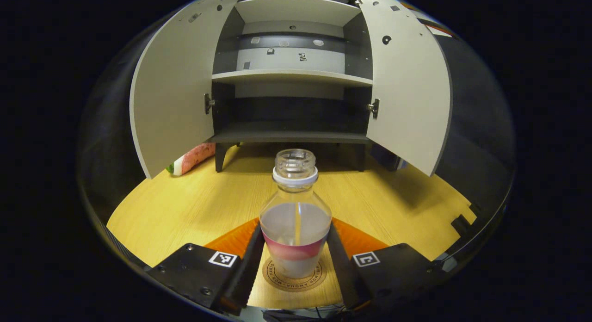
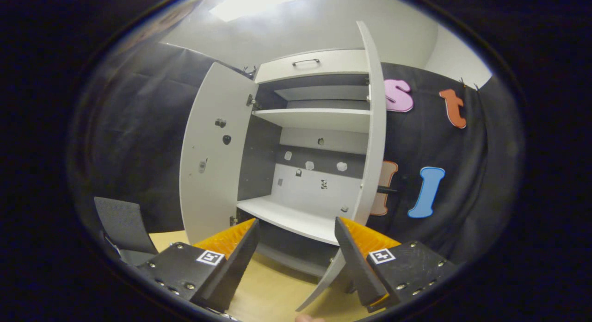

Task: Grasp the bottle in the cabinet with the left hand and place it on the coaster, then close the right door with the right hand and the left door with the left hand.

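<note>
— Bottle (image 1: 295, 215)?
— Stood upright on the round coaster (image 1: 294, 276), neck straight up, cap off, well in front of the open cabinet (image 1: 291, 77). Sat between the fingers of the left gripper (image 1: 295, 252); fingers close along both sides, but contact not clear, so grip impossible to judge.
— Right gripper (image 2: 296, 248)?
— Spread wide, held nothing. Faced the cabinet, with the right door (image 2: 372, 127) edge-on just ahead of its right finger, left door (image 2: 212, 155) swung out farther off. Probably the nearer hand for that right door.
</note>
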Motion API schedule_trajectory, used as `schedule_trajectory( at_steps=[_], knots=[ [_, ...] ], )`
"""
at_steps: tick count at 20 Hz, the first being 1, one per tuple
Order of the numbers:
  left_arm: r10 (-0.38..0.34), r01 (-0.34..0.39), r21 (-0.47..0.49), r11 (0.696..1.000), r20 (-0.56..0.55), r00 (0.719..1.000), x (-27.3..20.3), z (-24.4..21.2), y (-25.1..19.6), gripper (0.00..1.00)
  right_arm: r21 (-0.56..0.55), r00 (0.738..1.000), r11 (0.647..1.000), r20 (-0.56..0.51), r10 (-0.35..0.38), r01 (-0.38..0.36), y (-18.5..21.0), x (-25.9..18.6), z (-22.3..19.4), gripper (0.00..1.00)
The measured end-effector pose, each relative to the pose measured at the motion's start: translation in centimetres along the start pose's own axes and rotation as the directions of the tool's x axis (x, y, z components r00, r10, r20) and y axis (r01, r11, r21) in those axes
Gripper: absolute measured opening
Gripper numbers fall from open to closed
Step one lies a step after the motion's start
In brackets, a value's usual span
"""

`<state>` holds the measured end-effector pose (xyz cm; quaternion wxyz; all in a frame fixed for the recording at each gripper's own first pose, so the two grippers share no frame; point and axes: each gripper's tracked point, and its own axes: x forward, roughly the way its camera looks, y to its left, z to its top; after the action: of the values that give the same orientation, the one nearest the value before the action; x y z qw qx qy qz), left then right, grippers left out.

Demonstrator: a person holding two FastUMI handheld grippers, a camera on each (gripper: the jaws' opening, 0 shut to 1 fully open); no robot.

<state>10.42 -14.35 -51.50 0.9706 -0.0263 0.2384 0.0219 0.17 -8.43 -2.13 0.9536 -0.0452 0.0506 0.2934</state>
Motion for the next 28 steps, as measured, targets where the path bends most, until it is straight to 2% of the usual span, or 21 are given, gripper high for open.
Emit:
schedule_trajectory(
  at_steps=[4,9,10,14,18,21,27,28],
  knots=[
    [0.025,-0.025,-0.025,0.999,0.005,1.000,-0.4,-0.4,0.3,0.76,0.007,1.000,1.000,0.002,-0.018,0.018,-0.8,-0.8,0.0,0.98],
    [0.056,-0.056,-0.011,0.998,-0.005,0.998,-0.5,-0.2,0.7,0.83,0.009,1.000,1.000,-0.001,-0.019,0.019,-0.9,-1.0,-0.2,0.98],
    [0.055,-0.055,-0.008,0.998,0.006,0.998,-0.6,0.3,0.7,0.86,0.011,1.000,1.000,-0.001,-0.018,0.018,-0.9,-0.9,-0.2,0.98],
    [0.036,-0.036,-0.018,0.999,0.023,0.999,-0.6,1.5,0.3,0.86,0.028,1.000,0.999,0.010,-0.017,0.016,-0.8,-0.6,0.0,0.98],
    [0.029,-0.030,0.019,0.999,0.023,0.999,-0.6,2.2,-0.1,0.86,0.032,0.999,0.999,0.020,-0.027,0.026,-1.0,-0.6,0.3,0.98],
    [0.027,-0.029,0.038,0.999,0.047,0.999,-1.4,4.2,-0.4,0.86,0.046,0.999,0.998,0.033,-0.044,0.042,-1.5,-0.5,0.5,0.98],
    [0.009,-0.015,0.036,0.999,0.165,0.986,-4.1,12.4,-0.9,0.86,0.060,0.994,0.993,0.041,-0.104,0.101,-3.1,-1.2,0.7,0.98],
    [0.006,-0.013,0.037,0.999,0.184,0.983,-4.7,14.0,-0.9,0.92,0.060,0.992,0.992,0.045,-0.115,0.113,-3.5,-1.3,0.8,0.98]
  ],
)
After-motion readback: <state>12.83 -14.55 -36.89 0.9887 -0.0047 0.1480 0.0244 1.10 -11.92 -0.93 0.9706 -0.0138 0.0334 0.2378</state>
